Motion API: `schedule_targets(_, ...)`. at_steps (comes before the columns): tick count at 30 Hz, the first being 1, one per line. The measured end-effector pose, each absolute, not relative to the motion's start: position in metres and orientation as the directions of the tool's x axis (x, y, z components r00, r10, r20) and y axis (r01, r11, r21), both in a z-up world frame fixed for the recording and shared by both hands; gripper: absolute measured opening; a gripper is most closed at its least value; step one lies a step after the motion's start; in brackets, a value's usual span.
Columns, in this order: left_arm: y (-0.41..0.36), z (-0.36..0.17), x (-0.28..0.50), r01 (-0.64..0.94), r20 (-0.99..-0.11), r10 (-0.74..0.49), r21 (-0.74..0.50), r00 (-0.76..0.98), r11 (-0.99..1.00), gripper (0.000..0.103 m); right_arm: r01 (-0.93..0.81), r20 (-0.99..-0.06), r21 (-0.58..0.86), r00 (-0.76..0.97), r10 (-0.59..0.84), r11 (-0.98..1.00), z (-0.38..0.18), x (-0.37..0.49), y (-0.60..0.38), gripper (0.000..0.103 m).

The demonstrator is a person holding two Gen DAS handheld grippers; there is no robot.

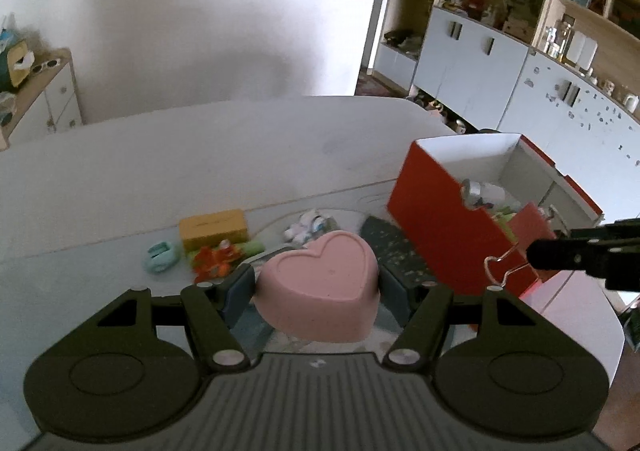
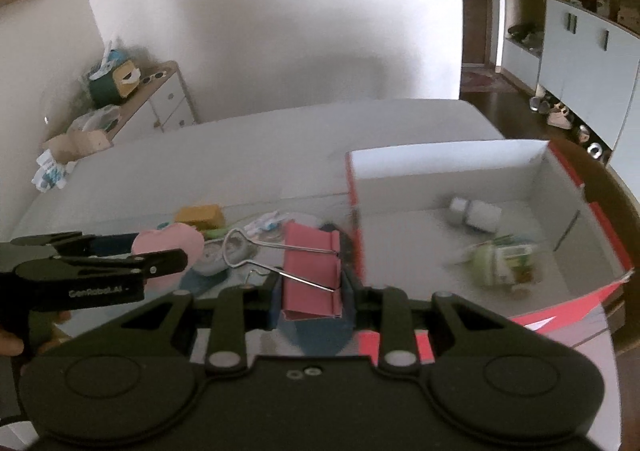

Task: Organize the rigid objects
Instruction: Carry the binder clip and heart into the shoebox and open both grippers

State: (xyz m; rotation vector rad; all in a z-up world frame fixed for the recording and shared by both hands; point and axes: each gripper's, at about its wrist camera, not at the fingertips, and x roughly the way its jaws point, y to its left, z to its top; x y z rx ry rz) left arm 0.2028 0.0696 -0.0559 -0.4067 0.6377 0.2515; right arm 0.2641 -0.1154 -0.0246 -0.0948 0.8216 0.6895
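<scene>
Above the table (image 1: 200, 155), our left gripper (image 1: 316, 283) clamps the pink heart box (image 1: 320, 283) across its flanks: rigid, light, slick-looking. Our right gripper (image 2: 310, 287) pinches the pink binder clip (image 2: 310, 271) by its stiff body; red bin (image 2: 568, 179) at two o'clock.

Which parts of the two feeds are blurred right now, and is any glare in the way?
Right wrist view: the items inside the red box are smeared, while the pink binder clip in the right tool stays sharp. Left wrist view: the pink heart box is crisp and the table clutter soft. No glare in either; both curve at the edges.
</scene>
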Motion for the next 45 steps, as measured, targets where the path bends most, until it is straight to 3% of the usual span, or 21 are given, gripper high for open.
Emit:
schedule_targets(28, -0.055, -0.006, 0.341, -0.275, -0.616, 0.067, -0.249, 0.785, 0.929, 0.068, -0.572, -0.716, 0.164, 0.491, 0.496, 0.803, -0.047, 0.377, -0.248, 0.029)
schedule_targets(45, -0.085, -0.036, 0.447, -0.336, -0.740, 0.132, -0.134, 0.660, 0.932, 0.068, -0.609, -0.766, 0.067, 0.477, 0.432, 0.791, -0.082, 0.454, -0.214, 0.029)
